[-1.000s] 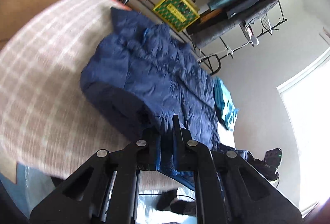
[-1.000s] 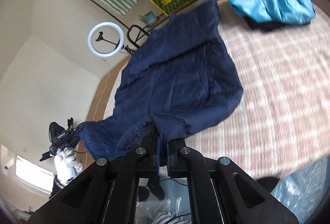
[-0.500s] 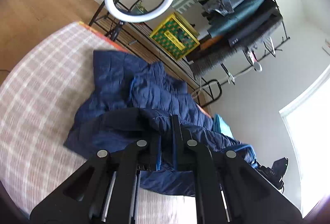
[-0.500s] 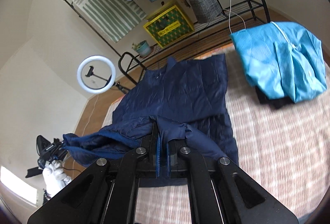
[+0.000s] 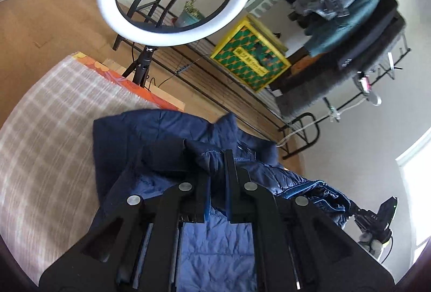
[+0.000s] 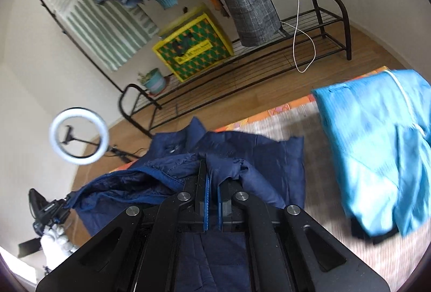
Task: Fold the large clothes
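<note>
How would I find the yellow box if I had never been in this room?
Look along the wall for the long black rack with clothes hanging above it. On its low shelf, next to a small potted plant, sits the yellow box. It is the only bright yellow thing there, with a green patterned front.

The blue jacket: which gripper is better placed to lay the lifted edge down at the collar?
Likely the right gripper. It is shut on the jacket close behind the collar. The left gripper, also shut on the jacket, sits further to the side of the collar.
</note>
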Demonstrator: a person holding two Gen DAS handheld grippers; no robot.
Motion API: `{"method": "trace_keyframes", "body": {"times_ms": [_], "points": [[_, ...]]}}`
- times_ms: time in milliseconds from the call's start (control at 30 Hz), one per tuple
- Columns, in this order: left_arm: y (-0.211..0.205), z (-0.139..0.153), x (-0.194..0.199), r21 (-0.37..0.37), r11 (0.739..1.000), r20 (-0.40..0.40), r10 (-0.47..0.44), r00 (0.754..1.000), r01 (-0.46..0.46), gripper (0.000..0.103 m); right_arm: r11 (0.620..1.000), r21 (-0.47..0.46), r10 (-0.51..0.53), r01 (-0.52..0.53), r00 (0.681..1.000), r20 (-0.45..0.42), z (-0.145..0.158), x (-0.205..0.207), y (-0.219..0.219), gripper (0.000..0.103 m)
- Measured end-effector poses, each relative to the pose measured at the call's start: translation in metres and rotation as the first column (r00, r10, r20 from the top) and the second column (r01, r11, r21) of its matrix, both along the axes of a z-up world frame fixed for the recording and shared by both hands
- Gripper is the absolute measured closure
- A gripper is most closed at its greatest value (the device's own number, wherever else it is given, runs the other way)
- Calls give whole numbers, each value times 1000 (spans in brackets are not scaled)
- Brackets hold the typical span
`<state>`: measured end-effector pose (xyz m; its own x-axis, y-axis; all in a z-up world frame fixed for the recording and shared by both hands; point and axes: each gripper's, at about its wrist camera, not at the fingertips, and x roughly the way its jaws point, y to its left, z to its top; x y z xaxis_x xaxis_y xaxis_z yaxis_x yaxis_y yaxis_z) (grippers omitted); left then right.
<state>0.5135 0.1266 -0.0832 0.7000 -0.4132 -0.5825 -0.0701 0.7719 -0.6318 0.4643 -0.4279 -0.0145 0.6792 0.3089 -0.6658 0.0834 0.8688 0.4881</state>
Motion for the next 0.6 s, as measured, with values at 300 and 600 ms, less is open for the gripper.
{"method": "trace_keyframes", "body": {"times_ms": [300, 600], "points": [[-12, -67, 81, 41, 999, -84, 23, 996, -20, 97, 999, -43, -25, 22, 997, -78, -72, 88, -5, 100], [-14, -86, 108, 77, 996, -105, 43, 994, -35, 97, 999, -49, -21, 16, 995, -93, -105, 121, -12, 100]]}}
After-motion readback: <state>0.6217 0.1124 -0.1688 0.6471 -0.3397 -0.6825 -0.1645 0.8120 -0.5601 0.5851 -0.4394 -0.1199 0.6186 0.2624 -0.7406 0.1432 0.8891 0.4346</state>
